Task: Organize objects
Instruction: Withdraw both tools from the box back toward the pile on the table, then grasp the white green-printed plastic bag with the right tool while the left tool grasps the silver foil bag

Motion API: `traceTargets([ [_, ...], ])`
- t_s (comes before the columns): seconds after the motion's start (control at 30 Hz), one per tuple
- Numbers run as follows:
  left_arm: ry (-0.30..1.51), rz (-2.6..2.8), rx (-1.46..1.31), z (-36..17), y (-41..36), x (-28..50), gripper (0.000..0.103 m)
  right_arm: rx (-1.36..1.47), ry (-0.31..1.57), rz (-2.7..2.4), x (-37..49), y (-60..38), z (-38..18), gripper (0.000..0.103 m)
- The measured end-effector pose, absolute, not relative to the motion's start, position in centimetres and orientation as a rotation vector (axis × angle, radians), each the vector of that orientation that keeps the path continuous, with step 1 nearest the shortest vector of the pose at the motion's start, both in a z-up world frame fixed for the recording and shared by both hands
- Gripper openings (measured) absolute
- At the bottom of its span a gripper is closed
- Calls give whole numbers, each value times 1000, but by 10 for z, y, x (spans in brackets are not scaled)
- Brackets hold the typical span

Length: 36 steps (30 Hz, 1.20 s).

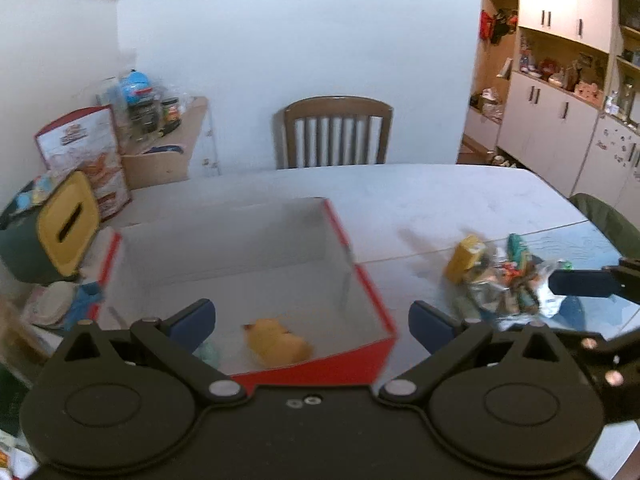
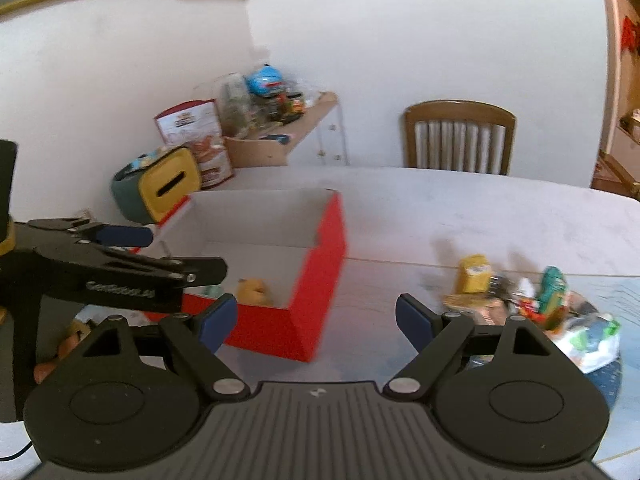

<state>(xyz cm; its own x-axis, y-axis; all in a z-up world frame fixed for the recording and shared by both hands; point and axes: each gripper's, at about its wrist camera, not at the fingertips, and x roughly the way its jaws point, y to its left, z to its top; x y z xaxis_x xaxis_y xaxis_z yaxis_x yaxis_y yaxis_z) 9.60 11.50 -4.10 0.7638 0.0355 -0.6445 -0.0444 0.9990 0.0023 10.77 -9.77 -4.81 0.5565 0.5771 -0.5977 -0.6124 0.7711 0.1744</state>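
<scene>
Motion blur smears the pile of packets [image 1: 508,280] right of the red box [image 1: 360,280], so labels there are unreadable. A pale green item [image 1: 210,350] inside the box sits half behind 1 left gripper finger [image 1: 192,320]; its kind is unclear.

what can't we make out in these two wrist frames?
- Left wrist: pale green item in the red box, part hidden by the left gripper.
- Both views: snack pile motion-blurred, labels unreadable.
- Right wrist: box floor's near part hidden by its front wall.
</scene>
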Motion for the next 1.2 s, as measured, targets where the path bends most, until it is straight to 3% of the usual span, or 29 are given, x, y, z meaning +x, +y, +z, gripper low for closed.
traceTargets([
  [0.73,824,25,-87,-92,-12,175,103,-86,790,552,208,-247,-110,87],
  [1.2,864,15,-15,-124,-66,215,103,-149,804,516,250,-270,-142,86],
])
